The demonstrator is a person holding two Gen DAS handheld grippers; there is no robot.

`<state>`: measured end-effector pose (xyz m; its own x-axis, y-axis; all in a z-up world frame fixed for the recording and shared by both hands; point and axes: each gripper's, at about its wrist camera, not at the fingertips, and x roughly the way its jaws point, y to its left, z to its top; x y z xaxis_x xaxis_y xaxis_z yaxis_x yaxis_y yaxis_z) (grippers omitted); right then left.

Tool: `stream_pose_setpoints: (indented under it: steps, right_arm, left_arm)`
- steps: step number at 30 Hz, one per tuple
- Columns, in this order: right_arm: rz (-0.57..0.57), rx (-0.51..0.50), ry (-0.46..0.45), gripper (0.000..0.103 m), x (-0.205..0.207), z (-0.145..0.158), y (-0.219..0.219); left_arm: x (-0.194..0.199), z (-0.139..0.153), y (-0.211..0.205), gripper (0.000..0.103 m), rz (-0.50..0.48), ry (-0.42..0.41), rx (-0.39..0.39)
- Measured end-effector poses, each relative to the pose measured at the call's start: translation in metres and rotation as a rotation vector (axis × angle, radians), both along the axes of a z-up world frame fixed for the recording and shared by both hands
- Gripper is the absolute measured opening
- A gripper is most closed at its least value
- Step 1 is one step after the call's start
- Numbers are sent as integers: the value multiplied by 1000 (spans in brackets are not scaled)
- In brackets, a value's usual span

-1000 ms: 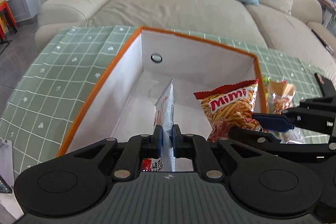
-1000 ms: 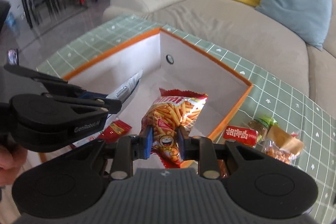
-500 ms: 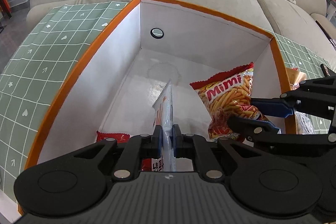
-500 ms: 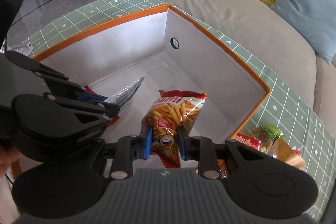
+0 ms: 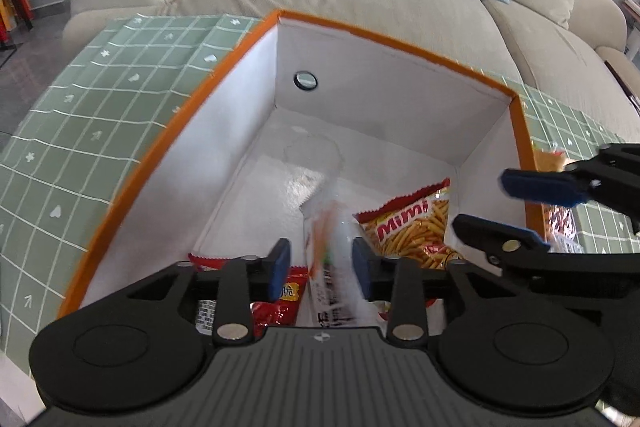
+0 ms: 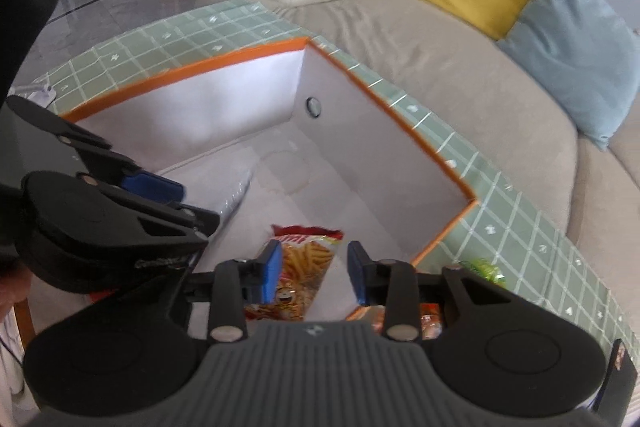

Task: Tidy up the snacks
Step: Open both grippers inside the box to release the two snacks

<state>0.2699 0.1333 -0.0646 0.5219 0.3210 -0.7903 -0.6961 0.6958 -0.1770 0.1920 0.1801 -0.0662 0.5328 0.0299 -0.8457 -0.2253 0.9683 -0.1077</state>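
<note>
I read "Mimi" in white on red across the chip bag (image 5: 416, 227), which lies on the floor of the box (image 5: 400, 99) near its right wall. The red packet (image 5: 280, 301) under my left gripper (image 5: 320, 263) carries writing too small to make out, and the clear packet (image 5: 330, 255) is blurred, with black print low on it. My left gripper is released, blue pads apart, the clear packet standing loose between them. My right gripper (image 6: 312, 271) is also released, spread above the chip bag (image 6: 300, 279) without touching it. The box has white walls, an orange rim and a round hole in the far wall; its far half is bare floor. More snacks (image 6: 482, 269) lie outside on the green checked cloth (image 5: 100, 115). A beige sofa (image 6: 440, 67) with yellow and blue cushions sits behind
</note>
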Motion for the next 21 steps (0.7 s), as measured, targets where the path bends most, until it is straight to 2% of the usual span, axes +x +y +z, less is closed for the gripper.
stream_pose_setpoints:
  steps: [3, 6, 12, 21]
  right_arm:
    - [-28, 40, -43, 49, -3, 10, -11]
    - [-55, 100, -60, 54, -7, 22, -24]
    - [-99, 189, -131, 62, -25, 43, -52]
    - [-251, 300, -196, 62, -51, 48, -119]
  left_arm:
    - [-4, 8, 1, 68, 19, -26, 8]
    - [-8, 17, -3, 73, 19, -57, 16]
    - [-17, 37, -23, 75, -9, -125, 53]
    - [-29, 57, -66, 75, -124, -202, 73]
